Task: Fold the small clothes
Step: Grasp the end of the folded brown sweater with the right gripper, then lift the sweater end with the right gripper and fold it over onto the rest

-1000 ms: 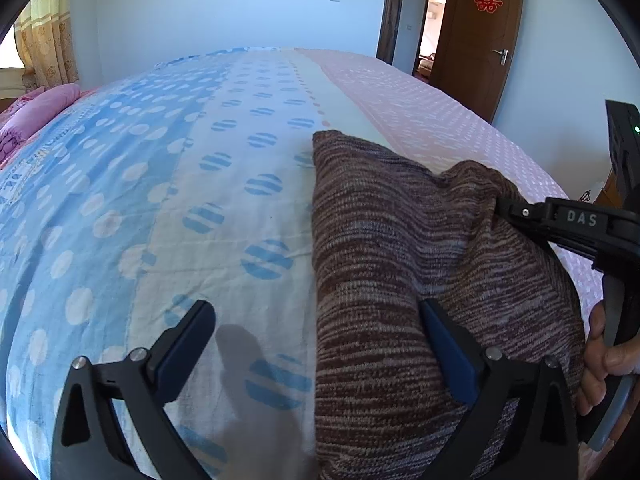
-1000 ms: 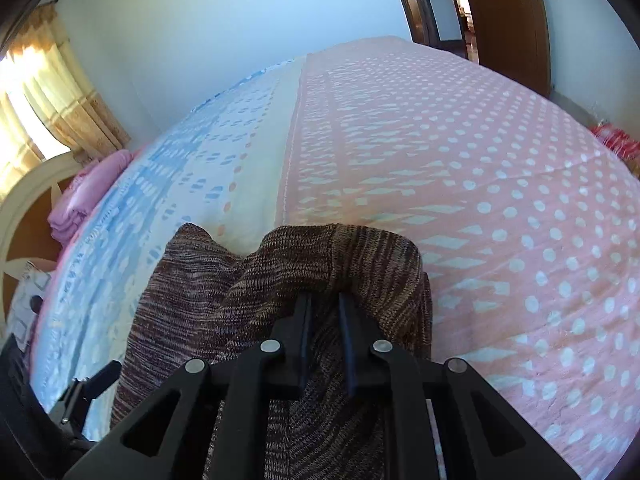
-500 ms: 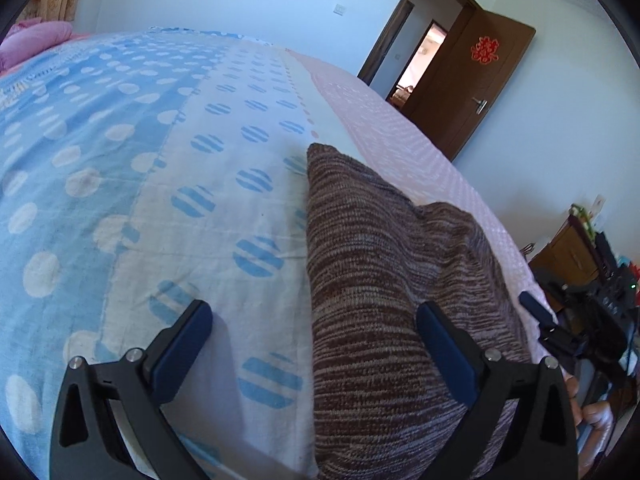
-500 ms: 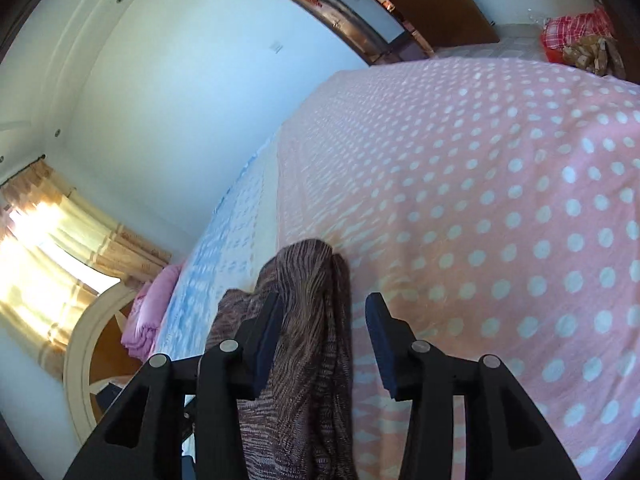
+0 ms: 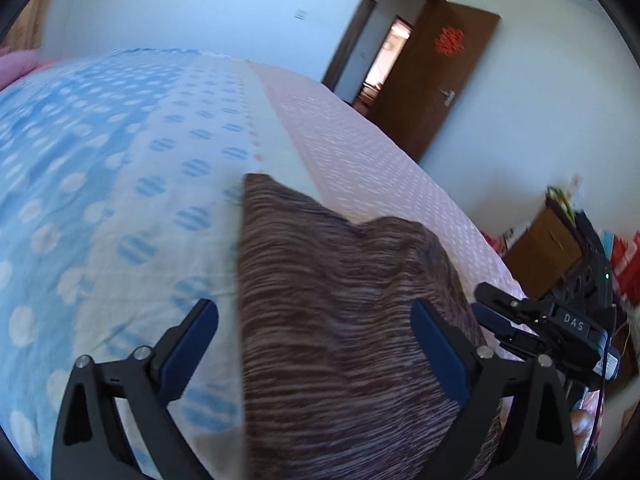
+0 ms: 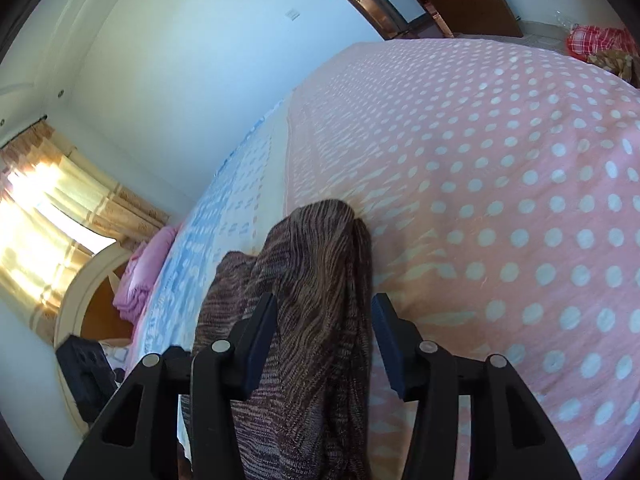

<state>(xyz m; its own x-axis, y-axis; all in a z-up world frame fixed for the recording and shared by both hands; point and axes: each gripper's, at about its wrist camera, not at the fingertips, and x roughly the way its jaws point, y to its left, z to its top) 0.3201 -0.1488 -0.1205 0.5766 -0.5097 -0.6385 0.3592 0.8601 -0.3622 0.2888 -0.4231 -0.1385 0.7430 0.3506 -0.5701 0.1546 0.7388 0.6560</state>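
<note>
A brown striped knit garment (image 5: pixel 344 312) lies folded on the bed, with a raised hump at its right side. My left gripper (image 5: pixel 316 344) is open; its jaws straddle the garment's left part without pinching it. My right gripper (image 6: pixel 324 340) is open, with the garment's bunched right edge (image 6: pixel 320 264) lying loose between its jaws. The right gripper also shows in the left wrist view (image 5: pixel 532 324), just off the garment's right side.
The bed has a blue dotted sheet (image 5: pixel 100 168) on the left and a pink dotted sheet (image 6: pixel 500 184) on the right. Pink folded cloth (image 6: pixel 140 276) lies by the headboard. A cardboard box (image 5: pixel 544 252) and clutter stand beside the bed; a brown door (image 5: pixel 436 76) is open.
My right gripper was shut on the garment's right edge, then opened and let it go, tilting and drawing back. The left gripper stayed open and shifted slightly.
</note>
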